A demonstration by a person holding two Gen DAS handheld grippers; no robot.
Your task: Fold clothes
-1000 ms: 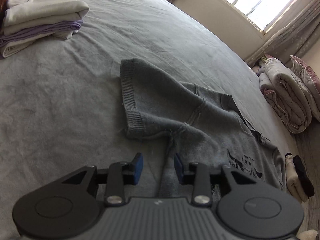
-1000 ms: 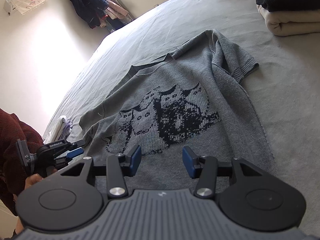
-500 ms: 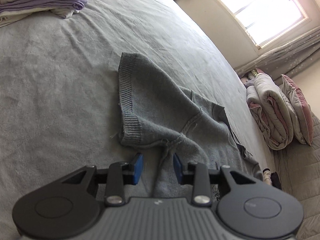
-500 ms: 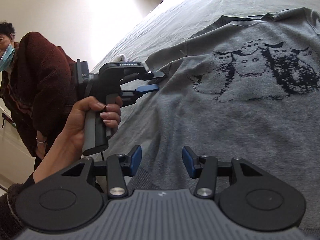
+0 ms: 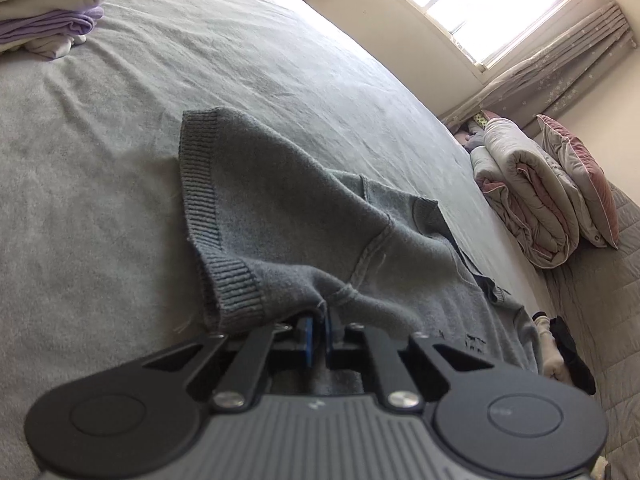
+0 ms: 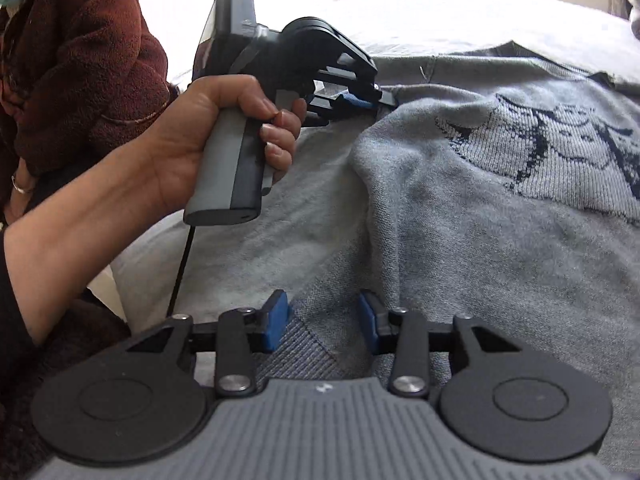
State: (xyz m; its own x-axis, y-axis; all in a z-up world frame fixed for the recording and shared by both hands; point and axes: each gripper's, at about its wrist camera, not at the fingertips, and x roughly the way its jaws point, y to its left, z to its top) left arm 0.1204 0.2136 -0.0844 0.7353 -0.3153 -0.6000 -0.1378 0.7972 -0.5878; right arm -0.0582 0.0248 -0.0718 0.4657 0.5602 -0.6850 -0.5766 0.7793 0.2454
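Grey knitted sweater (image 5: pixel 304 216) spread flat on the bed (image 5: pixel 248 60), over a soft, faintly creased grey cover. Fine knit on the body, coarser ribbing along cuff and hem, a raised seam curving where sleeve meets shoulder. Short sleeve lying out to the side, its ribbed cuff (image 5: pixel 200 184) forming a straight band. Dark woven cat figures (image 6: pixel 560 148) across the chest, seen from the right wrist view.

Left hand-held gripper (image 5: pixel 318 332): black linkage arms, blue pads pressed together on a pinch of the sweater at the underarm, where sleeve and side seam gather into a small ridge. In the right wrist view, same left hand-held gripper (image 6: pixel 360 100) held by a hand (image 6: pixel 224 140) around a grey, boxy handle, tip buried in the bunched knit.

Right hand-held gripper (image 6: pixel 324 320): jaws part-way apart and closing, blue pads either side of the ribbed hem (image 6: pixel 296 344) near the sweater's lower corner, fabric between them but not yet pinched.

Far corner of the bed: folded stack (image 5: pixel 52 12) of cream and lilac cloth, rounded at the folds. Beside the bed, rolled quilted bedding (image 5: pixel 532 208) in pink and off-white, puffy and layered, with a pink cushion (image 5: pixel 580 184) leaning against it. Fuzzy maroon sleeve (image 6: pixel 80 64) at the left edge.
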